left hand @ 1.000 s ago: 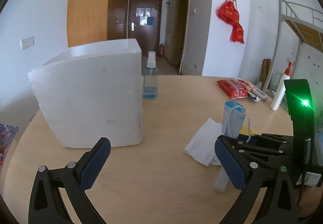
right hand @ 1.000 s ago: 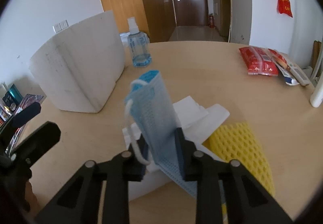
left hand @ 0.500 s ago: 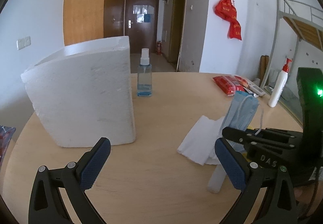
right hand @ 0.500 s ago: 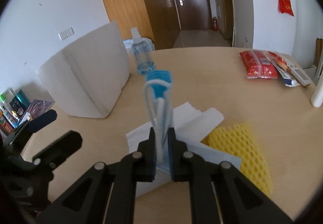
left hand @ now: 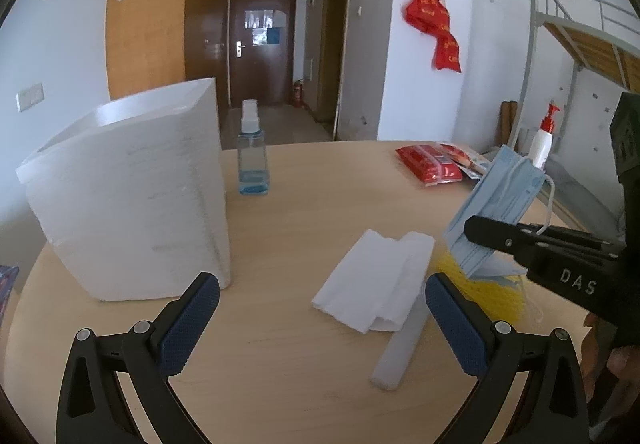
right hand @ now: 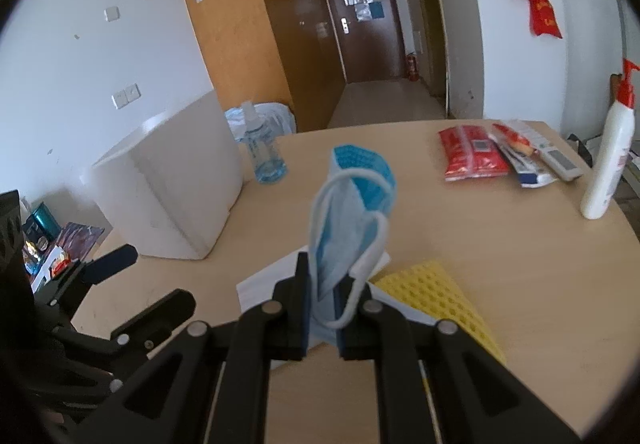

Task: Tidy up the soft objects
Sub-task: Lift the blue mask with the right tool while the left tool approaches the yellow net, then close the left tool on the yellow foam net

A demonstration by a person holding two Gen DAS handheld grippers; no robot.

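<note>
My right gripper [right hand: 323, 300] is shut on a folded blue face mask [right hand: 352, 212] and holds it upright above the table; the mask [left hand: 496, 204] and the gripper [left hand: 476, 230] also show in the left wrist view. Below lie a folded white cloth [left hand: 376, 280], a yellow mesh sponge [right hand: 440, 296] and a white foam strip [left hand: 400, 348]. My left gripper [left hand: 316, 318] is open and empty, low over the table, with the white foam box [left hand: 128, 196] ahead on its left.
A spray bottle [left hand: 252, 156] stands behind the foam box. Red snack packets [right hand: 472, 158], a remote [right hand: 558, 162] and a white pump bottle [right hand: 608, 172] sit at the far right of the round wooden table [left hand: 320, 180]. Books lie off its left edge [right hand: 60, 244].
My right gripper has lifted the blue mask higher off the pile of cloths. The left gripper has risen and tilted a little and stays open.
</note>
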